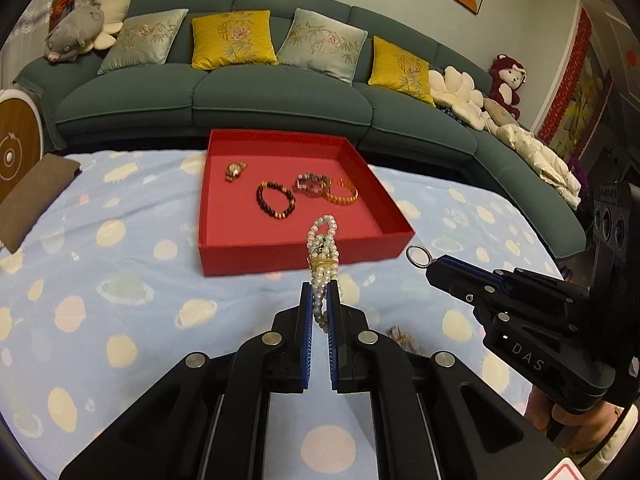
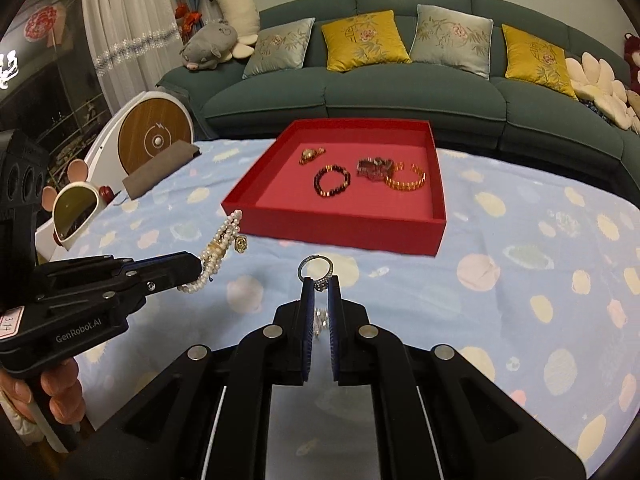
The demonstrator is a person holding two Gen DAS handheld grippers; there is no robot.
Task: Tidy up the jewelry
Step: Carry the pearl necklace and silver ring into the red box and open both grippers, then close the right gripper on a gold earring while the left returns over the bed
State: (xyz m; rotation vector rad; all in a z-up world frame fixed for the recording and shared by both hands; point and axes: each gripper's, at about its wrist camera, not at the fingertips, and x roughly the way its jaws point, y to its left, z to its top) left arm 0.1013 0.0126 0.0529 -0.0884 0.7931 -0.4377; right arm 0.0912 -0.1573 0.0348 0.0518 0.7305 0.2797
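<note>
Behind the table runs a long teal sofa (image 1: 280, 92) lined with yellow and grey cushions, and a pale blue spotted tablecloth (image 1: 120, 280) covers the work surface. On the cloth sits an open red tray (image 1: 384, 200) holding four pieces: a gold watch (image 1: 235, 170) toward the back left, a dark beaded bracelet (image 1: 275, 201), a reddish chunky bracelet (image 1: 313, 184) and an open gold cuff (image 1: 342, 192) to its right.

The left gripper (image 1: 320, 300) has its jaws drawn narrow on a pearl bracelet (image 1: 322, 248), which stands up from the blue pads in front of the tray's near wall, off the cloth. The right gripper (image 1: 430, 266) enters from the right in this view, jaws pressed together on a silver ring (image 1: 418, 257) that sticks out past its tip.

From the right wrist camera the ring (image 2: 315, 270) shows a small stone setting pinched between the pads, a detail lost in the left view. This view also reveals a gold charm (image 2: 241, 244) dangling from the pearl bracelet (image 2: 218, 252), the person's left hand (image 2: 52, 396) on the handle, and white-framed sunglasses (image 2: 76, 212) at the table's left edge. A plush pig (image 2: 208, 46) lies on the sofa arm.
</note>
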